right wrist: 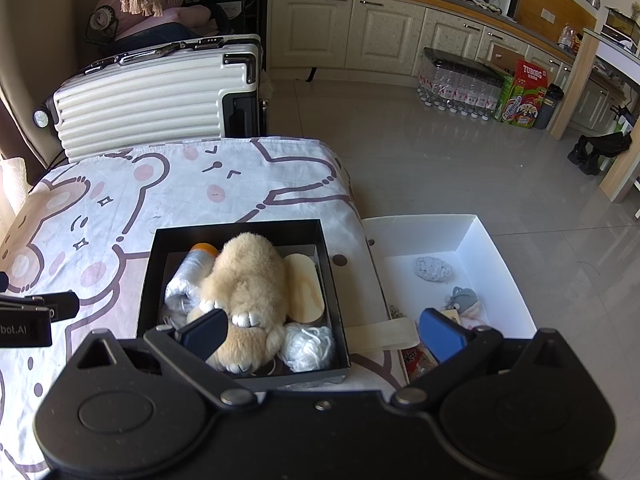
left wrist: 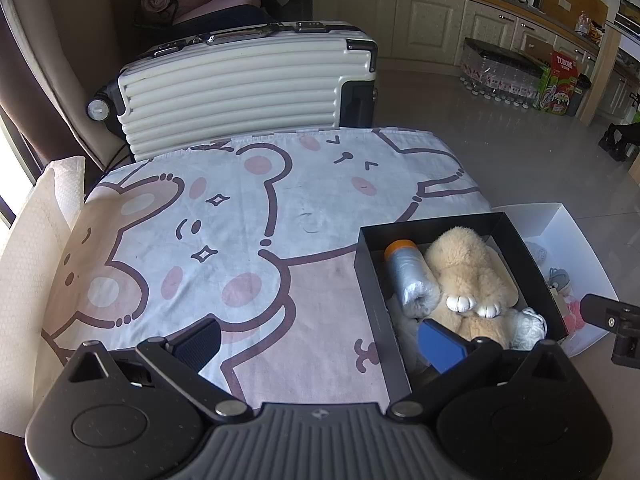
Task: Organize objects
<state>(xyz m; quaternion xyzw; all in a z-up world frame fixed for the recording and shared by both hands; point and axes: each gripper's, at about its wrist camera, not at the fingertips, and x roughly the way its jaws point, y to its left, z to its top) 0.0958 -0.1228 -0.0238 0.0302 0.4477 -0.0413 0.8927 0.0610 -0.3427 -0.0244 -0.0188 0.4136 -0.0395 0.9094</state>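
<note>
Tiled kitchen floor (right wrist: 420, 168) with cream cabinets (right wrist: 348, 32) behind; in front, table under a white cloth printed with pink cartoon bears (left wrist: 224, 240). Beyond its far edge, ribbed cream hard-shell suitcase (left wrist: 240, 84) lying on its side. At the table's right side, lower down, open white cardboard box (right wrist: 496, 256) holding a grey knitted piece (right wrist: 433, 269) and a small grey soft toy (right wrist: 464, 300), apart from each other. On the cloth at the right edge, open black square box (right wrist: 160, 276) packed with a fluffy beige plush animal (right wrist: 248, 276), a silver-wrapped bottle with orange cap (right wrist: 188, 276) touching its left flank, a pale oval wooden piece (right wrist: 306, 288) on its right, a ball of white yarn (right wrist: 308, 346) in the near right corner. Left gripper (left wrist: 320, 340) spread wide and empty, one finger over the cloth, the other over the black box. Right gripper (right wrist: 322, 332) likewise spread wide, empty, straddling the black box's right wall.
</note>
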